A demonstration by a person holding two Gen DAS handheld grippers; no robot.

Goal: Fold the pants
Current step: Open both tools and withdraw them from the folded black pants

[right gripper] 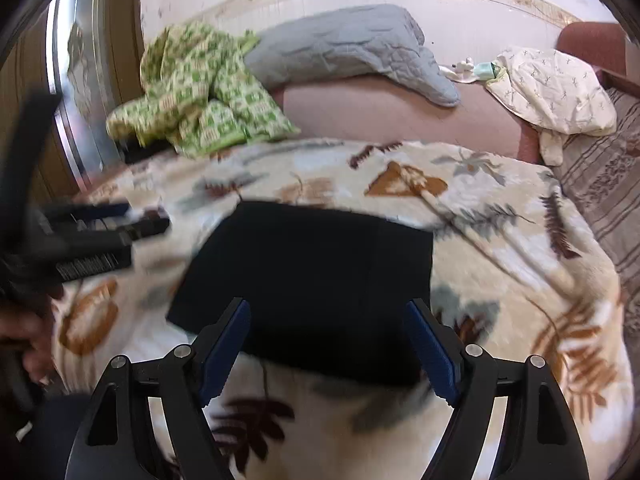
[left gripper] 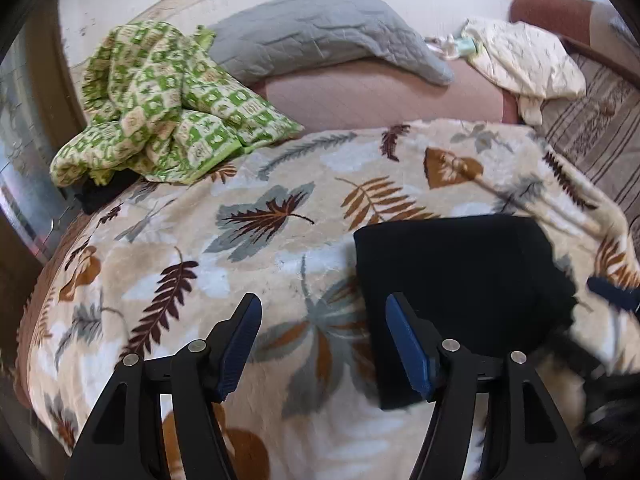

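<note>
— Where are the pants point(left gripper: 460, 280) right now?

— Lying folded into a dark, nearly square block on the leaf-print blanket point(left gripper: 240, 240) that covers the bed. In the left wrist view they sit right of centre; in the right wrist view they fill the middle of the frame.

— Is either tool holding them?

— No. The left tool point(left gripper: 323, 346) has its jaws spread wide with nothing between them; it hangs over the blanket just left of the pants, its right finger in front of their left edge. The right tool point(right gripper: 328, 346) is just as wide open and empty, straddling the near edge of the pants from above. Whether it touches the cloth, I cannot tell.

— Can you see one tool from the other's camera?

— Yes, the left one shows as a blur at the left edge of the right wrist view, with a hand point(right gripper: 28, 332) below it.

— What else is on the bed?

— A crumpled green checked quilt point(left gripper: 160, 100) at upper left, a grey quilted pillow point(left gripper: 320, 28) at top centre behind it, and a cream patterned cloth point(left gripper: 524, 60) bunched at upper right. Bare pink mattress point(left gripper: 380, 100) shows beyond the blanket
</note>
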